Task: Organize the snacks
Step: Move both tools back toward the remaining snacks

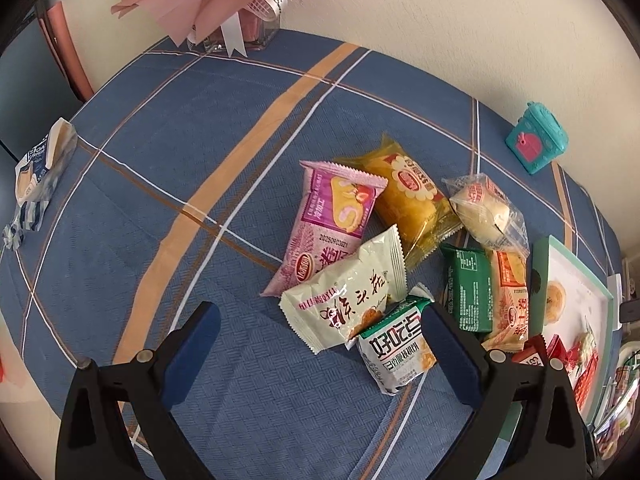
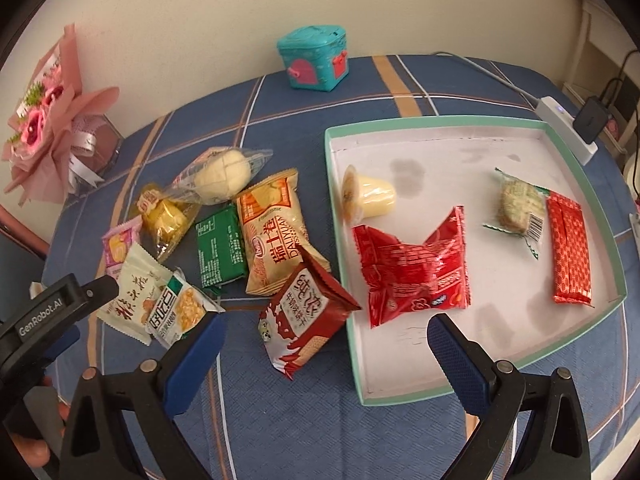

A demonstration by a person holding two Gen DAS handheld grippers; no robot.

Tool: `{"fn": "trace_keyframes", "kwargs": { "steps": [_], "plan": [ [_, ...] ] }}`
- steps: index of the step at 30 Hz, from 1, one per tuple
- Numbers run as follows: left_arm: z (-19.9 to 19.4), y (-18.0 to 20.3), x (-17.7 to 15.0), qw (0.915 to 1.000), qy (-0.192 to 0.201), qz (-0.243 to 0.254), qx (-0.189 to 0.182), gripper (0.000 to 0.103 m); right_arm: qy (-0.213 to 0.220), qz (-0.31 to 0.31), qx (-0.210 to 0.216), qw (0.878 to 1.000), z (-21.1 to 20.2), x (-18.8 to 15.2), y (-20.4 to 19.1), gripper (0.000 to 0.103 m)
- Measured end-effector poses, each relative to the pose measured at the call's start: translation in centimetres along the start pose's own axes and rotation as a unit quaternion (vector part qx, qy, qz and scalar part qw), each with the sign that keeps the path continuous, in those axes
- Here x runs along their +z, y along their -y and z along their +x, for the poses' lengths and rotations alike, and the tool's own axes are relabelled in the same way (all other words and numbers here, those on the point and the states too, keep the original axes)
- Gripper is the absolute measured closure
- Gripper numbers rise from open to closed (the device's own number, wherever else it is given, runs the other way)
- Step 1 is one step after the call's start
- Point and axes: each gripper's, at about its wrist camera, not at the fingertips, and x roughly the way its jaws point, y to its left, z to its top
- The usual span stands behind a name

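- Left gripper [image 1: 320,340]: jaws spread wide, holding nothing, low over the blue plaid cloth [image 1: 200,160]. Its right finger [image 1: 452,356] sits just beside the green-and-white packet [image 1: 396,348].
- Right gripper [image 2: 324,352]: jaws spread wide, empty. It hangs over the near edge of the tray [image 2: 616,248], its left finger [image 2: 192,364] over the cloth and its right finger [image 2: 460,364] over the tray's near corner.
- Loose snacks lie on the cloth in a heap left of the tray: cream packet [image 1: 348,296], pink packet [image 1: 328,220], yellow cake [image 1: 408,196], clear-wrapped bun [image 1: 484,212], green packet [image 1: 470,288] and orange packet [image 2: 276,232].
- The cream packet overlaps the pink one and the green-and-white packet.
- A brown-red packet [image 2: 308,312] leans just beside the tray's left wall, outside it.
- In the tray: jelly cup [image 2: 368,196] on its side, crumpled red bag [image 2: 412,276], wrapped biscuit [image 2: 520,208], red bar [image 2: 568,252]. The biscuit touches the bar.
- Teal box [image 2: 314,58] stands near the wall, apart from the snacks.
- Bouquet [image 2: 52,120] stands at the table's far left corner.
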Motion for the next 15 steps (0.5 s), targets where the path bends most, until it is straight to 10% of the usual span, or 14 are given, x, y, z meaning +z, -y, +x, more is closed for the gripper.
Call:
{"fn": "trace_keyframes", "kwargs": {
  "steps": [15],
  "plan": [
    [2.2, 0.7, -0.4, 0.9992, -0.039, 0.004, 0.003, 0.003, 0.016, -0.118, -0.022, 0.993, 1.9, 1.3, -3.1, 0.004]
  ]
}}
